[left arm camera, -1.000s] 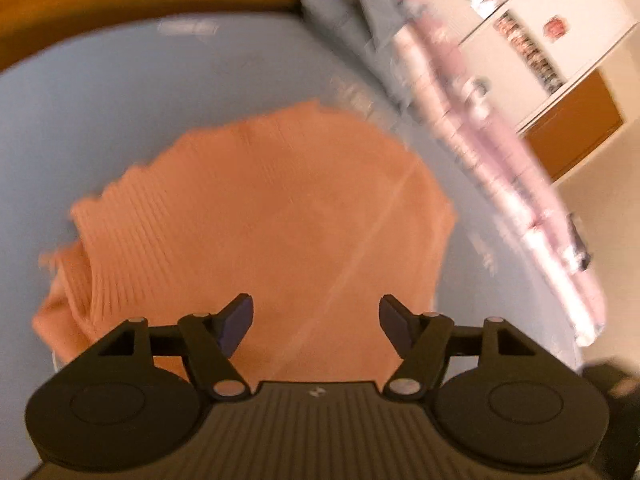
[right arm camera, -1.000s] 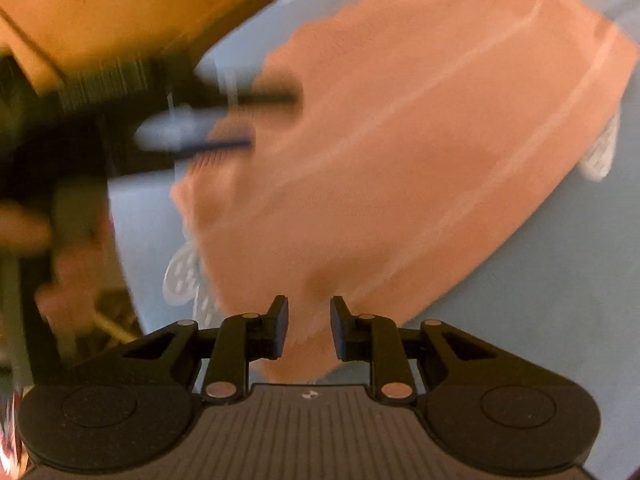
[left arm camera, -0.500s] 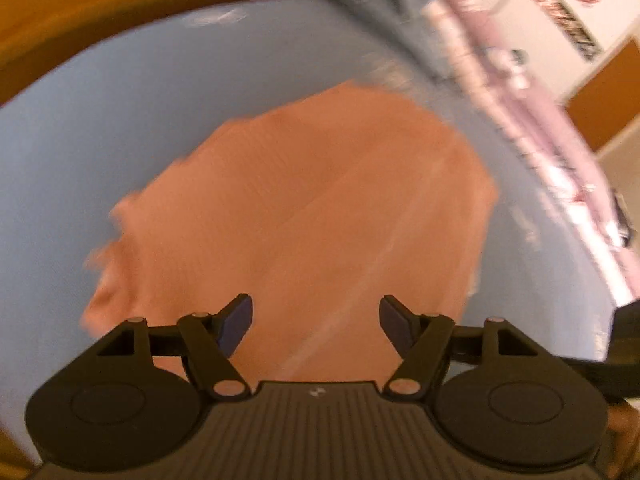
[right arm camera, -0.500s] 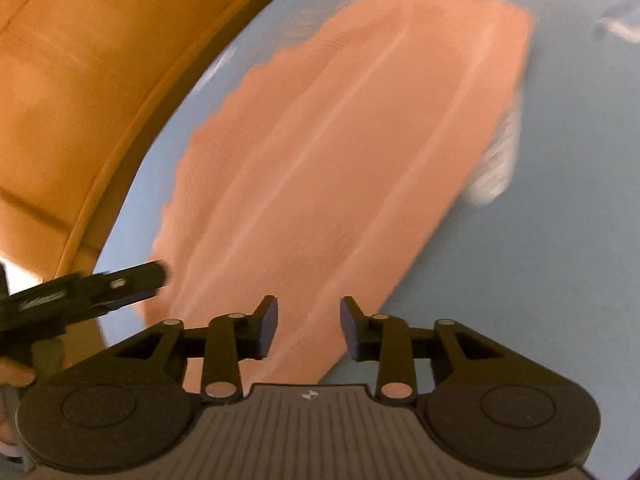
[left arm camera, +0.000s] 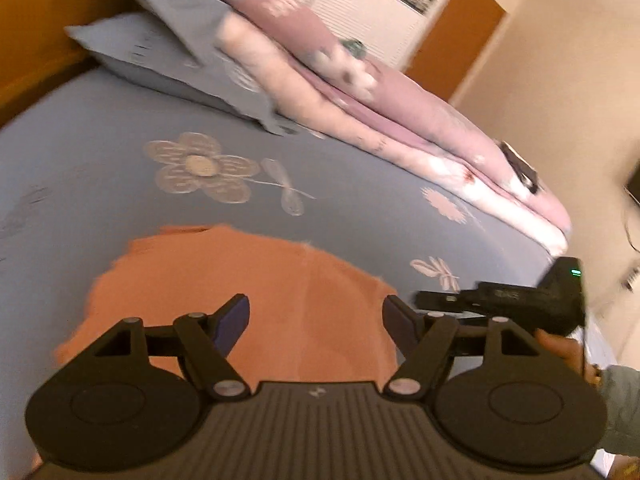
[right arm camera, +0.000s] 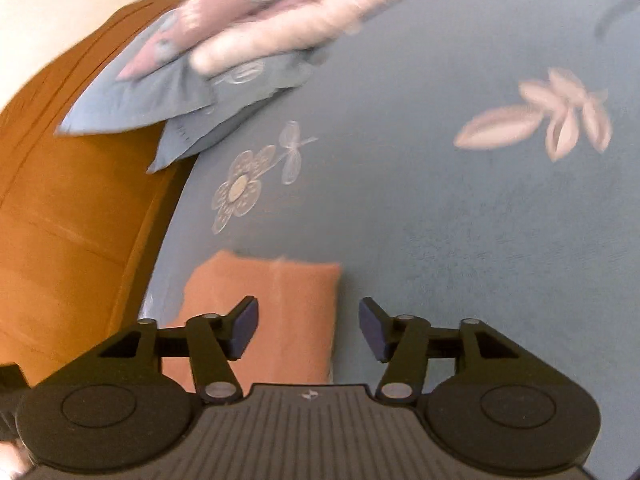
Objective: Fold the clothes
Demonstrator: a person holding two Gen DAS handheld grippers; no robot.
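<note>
The left hand-held gripper (left arm camera: 316,326) stands wide, its dark-padded fingers (left arm camera: 232,322) apart over the garment with nothing between them. Below and just ahead of it lies the folded orange knitted garment (left arm camera: 248,280), flat on the bed, with a pale seam line running across its middle. The right hand-held gripper (right arm camera: 308,328) is opening, its jaws apart and clear of any cloth; in its own view the same orange garment shows under its left finger, close to the bed's left edge, while its right finger hangs over bare sheet. From the left wrist view this right hand-held gripper appears at the right side, black with a small green light, held by a hand (left arm camera: 560,348) in a grey-green sleeve (left arm camera: 620,404), just beyond the garment's right edge.

The garment rests on a blue-grey bed sheet (left arm camera: 100,160) embroidered with pale flowers and leaves. Beyond it, a large pale flower motif (left arm camera: 200,168) sits on the sheet. Farther back lie two blue-grey pillows (left arm camera: 152,52) and a folded pink floral quilt (left arm camera: 380,108), with an orange wooden headboard (right arm camera: 72,208) along the bed's side. Behind them stand a white cupboard (left arm camera: 360,12) and a cream wall (left arm camera: 560,80).
</note>
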